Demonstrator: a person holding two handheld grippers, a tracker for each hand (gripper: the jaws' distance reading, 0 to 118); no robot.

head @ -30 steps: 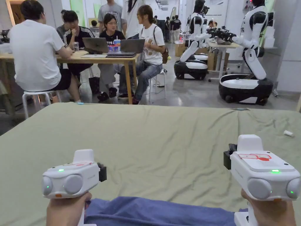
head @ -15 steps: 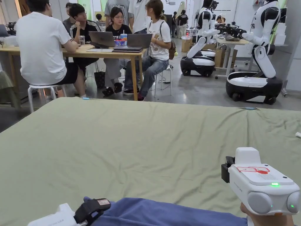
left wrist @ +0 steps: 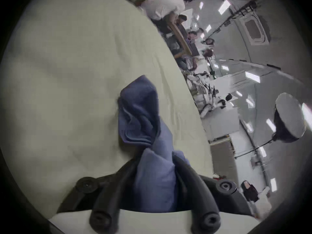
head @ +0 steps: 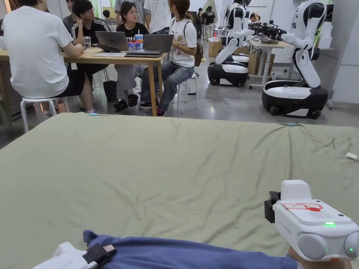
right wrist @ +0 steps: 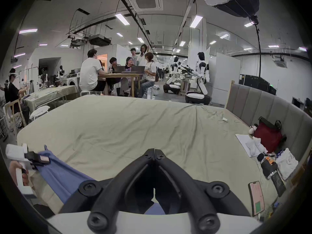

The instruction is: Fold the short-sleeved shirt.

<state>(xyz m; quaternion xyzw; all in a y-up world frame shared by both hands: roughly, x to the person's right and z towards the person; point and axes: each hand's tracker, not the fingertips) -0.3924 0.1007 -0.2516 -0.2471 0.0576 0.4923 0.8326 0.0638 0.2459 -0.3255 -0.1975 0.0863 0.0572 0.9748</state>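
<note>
Your left gripper is clamping the shirt at the bed's near edge; right gripper is closed, gripping nothing. One-sided pull risks bunching.

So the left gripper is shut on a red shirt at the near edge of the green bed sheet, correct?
Not quite: the shirt is blue, not red. The left gripper view shows the left gripper shut on blue fabric, over the green bed sheet.

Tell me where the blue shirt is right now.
The blue shirt lies along the near edge of the green bed sheet in the head view, its left end pinched in the left gripper.
</note>
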